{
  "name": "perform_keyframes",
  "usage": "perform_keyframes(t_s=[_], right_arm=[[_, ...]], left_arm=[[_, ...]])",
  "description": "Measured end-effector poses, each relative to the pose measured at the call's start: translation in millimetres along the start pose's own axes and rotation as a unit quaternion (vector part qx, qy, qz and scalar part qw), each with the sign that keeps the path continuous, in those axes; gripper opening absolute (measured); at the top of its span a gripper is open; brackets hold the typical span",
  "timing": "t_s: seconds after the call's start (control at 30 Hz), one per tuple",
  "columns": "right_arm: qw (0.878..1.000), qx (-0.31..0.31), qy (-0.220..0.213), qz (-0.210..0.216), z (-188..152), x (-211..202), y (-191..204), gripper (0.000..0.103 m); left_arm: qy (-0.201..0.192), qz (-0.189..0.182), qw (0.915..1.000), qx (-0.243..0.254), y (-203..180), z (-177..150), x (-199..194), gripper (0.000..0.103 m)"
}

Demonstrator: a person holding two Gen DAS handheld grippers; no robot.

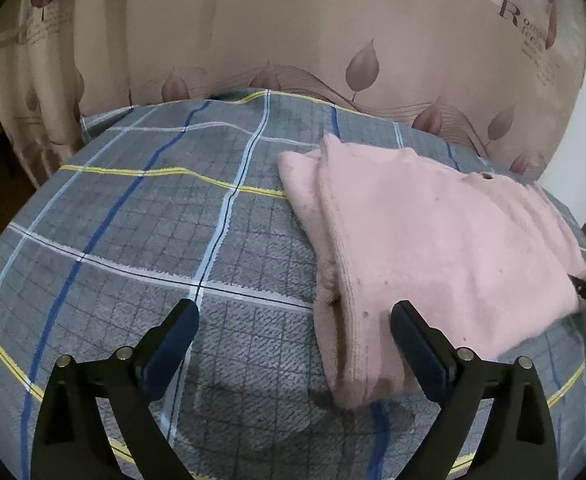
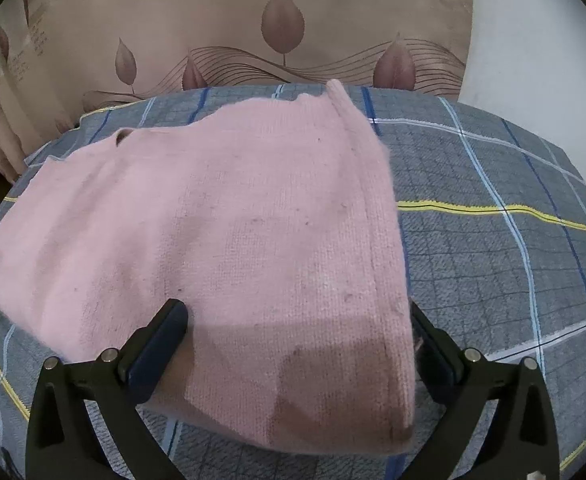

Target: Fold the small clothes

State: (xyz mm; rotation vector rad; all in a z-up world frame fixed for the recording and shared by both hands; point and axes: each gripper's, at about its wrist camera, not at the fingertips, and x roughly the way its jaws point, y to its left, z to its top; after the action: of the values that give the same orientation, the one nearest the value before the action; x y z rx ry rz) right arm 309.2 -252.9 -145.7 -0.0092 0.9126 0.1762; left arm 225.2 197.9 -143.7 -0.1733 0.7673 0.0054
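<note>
Nearest in the left wrist view, the left gripper (image 1: 293, 344) stands spread wide with nothing held; its right finger lies over the near left edge of the folded pink knitted garment (image 1: 425, 248), the other finger over bare cloth at about 7 o'clock of it. In the right wrist view the right gripper (image 2: 299, 340) is likewise wide apart and grips nothing, though the garment's near right corner (image 2: 301, 360) lies between its fingers, the right finger just beside the ribbed edge. The garment rests folded on the grey checked bedspread with blue, white and yellow stripes (image 1: 133, 240), a small buttonhole showing at its far edge. The likely trouble, as I judge it: a finger lifting away may snag the fuzzy knit and drag the top layer open, or a fresh pinch may catch only one layer and skew the fold; the soft bedspread could also bunch under it. Beyond, at 12 o'clock, hangs a beige curtain printed with brown leaves (image 1: 293, 40), bearing small script that reads "the wind is" and "through", with a large "R" at 2 o'clock; the rest is too blurred to read.
</note>
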Motion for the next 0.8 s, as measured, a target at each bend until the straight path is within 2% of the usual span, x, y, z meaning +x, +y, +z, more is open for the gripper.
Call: perform_keyframes(t_s=[0.57,0.7,0.8], right_arm=[[1.000,-0.007,-0.005,-0.011,-1,-2,3,0.102],[1.000,-0.006,-0.004,-0.011,-1,-2,3,0.102],[1.000,-0.005,-0.003,-0.009,-1,-2,3,0.102]], left_arm=[[0.019,-0.001,0.9996,-0.021,2,0,7,0.097],[0.022,-0.031,0.9987,-0.034,6,2,8,0.097],[0.007,-0.066,0.9962,-0.056,12,5,2,0.097]])
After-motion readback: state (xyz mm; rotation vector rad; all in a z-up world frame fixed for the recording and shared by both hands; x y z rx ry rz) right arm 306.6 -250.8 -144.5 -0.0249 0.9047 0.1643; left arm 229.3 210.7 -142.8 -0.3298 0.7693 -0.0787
